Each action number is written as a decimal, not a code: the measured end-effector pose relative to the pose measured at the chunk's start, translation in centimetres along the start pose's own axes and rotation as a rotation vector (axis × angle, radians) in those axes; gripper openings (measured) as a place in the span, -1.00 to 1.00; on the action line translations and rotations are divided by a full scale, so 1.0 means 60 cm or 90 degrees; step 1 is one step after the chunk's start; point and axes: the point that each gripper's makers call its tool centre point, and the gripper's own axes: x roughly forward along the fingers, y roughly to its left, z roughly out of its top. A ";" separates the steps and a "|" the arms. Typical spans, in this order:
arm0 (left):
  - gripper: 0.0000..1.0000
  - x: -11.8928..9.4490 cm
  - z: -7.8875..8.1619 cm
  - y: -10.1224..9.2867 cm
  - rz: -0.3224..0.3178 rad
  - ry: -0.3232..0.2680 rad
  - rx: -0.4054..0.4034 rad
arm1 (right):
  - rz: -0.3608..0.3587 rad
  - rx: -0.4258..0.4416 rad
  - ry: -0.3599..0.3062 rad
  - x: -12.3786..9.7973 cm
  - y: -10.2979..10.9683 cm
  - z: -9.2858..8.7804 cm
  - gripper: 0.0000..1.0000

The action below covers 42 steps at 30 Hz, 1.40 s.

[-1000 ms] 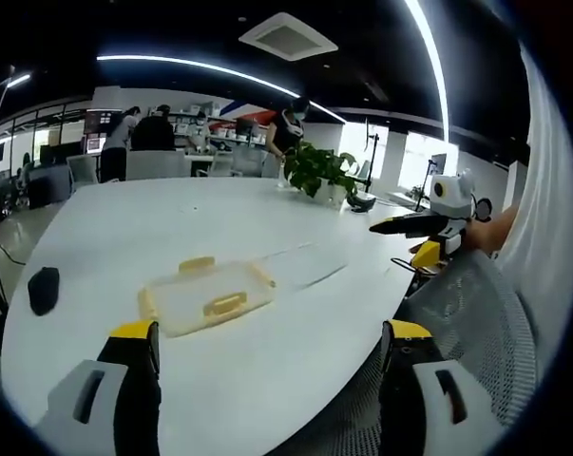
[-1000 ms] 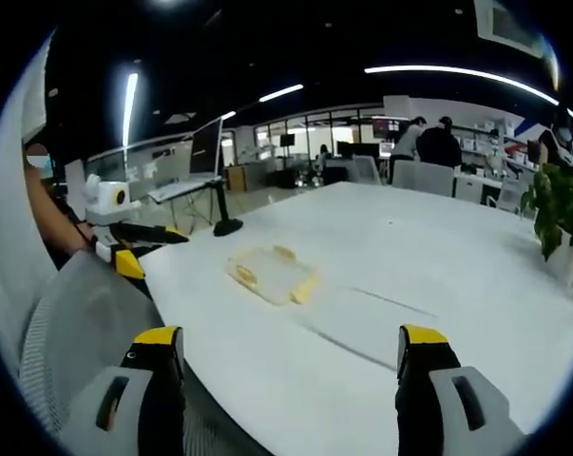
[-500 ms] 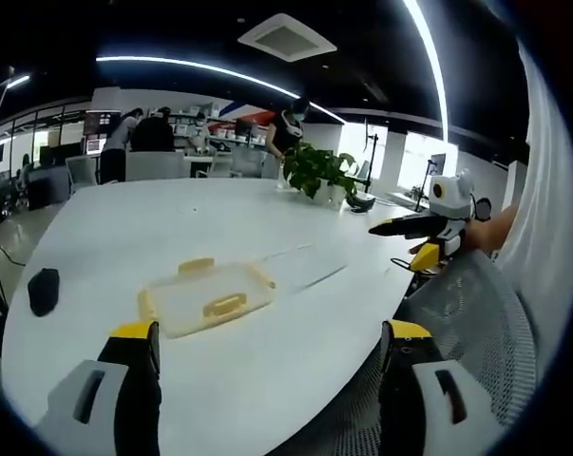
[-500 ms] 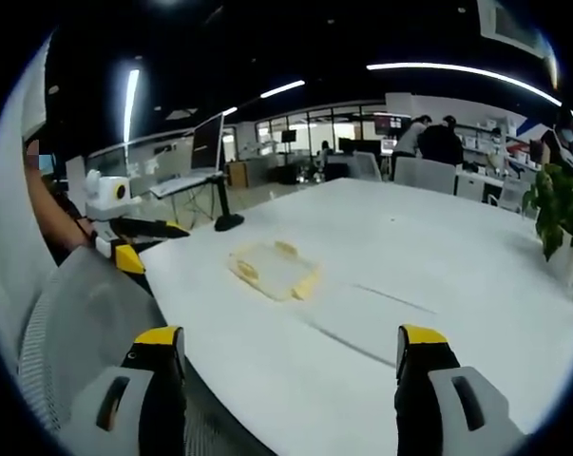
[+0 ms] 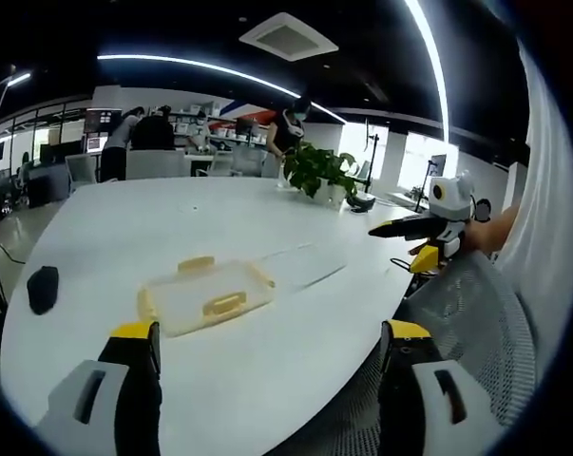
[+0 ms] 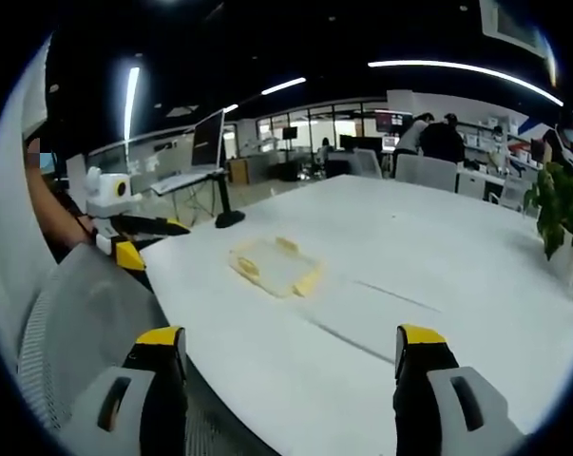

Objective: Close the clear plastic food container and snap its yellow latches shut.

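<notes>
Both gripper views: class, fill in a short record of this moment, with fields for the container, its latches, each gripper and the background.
container: clear plastic container lying flat on the white table
latches: yellow latches on its sides; snapped or not, too small to tell
left gripper: left gripper open, empty, short of the container
right gripper: right gripper open, empty
background: potted plant, people standing

We note a white oval table (image 5: 267, 218) with a small black object (image 5: 42, 289) near its edge. A leafy green plant (image 5: 315, 169) stands at the far side. A grey mesh chair back (image 5: 476, 313) sits beside the table; people stand by desks (image 6: 429, 142) beyond.
</notes>
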 end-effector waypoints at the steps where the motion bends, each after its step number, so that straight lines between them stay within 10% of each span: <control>1: 0.94 0.000 -0.001 -0.001 -0.001 0.003 -0.001 | 0.000 0.000 0.000 0.000 0.000 0.000 0.84; 42: 0.82 0.021 -0.007 -0.009 -0.056 0.071 0.061 | 0.061 -0.069 0.084 0.037 0.004 -0.008 0.70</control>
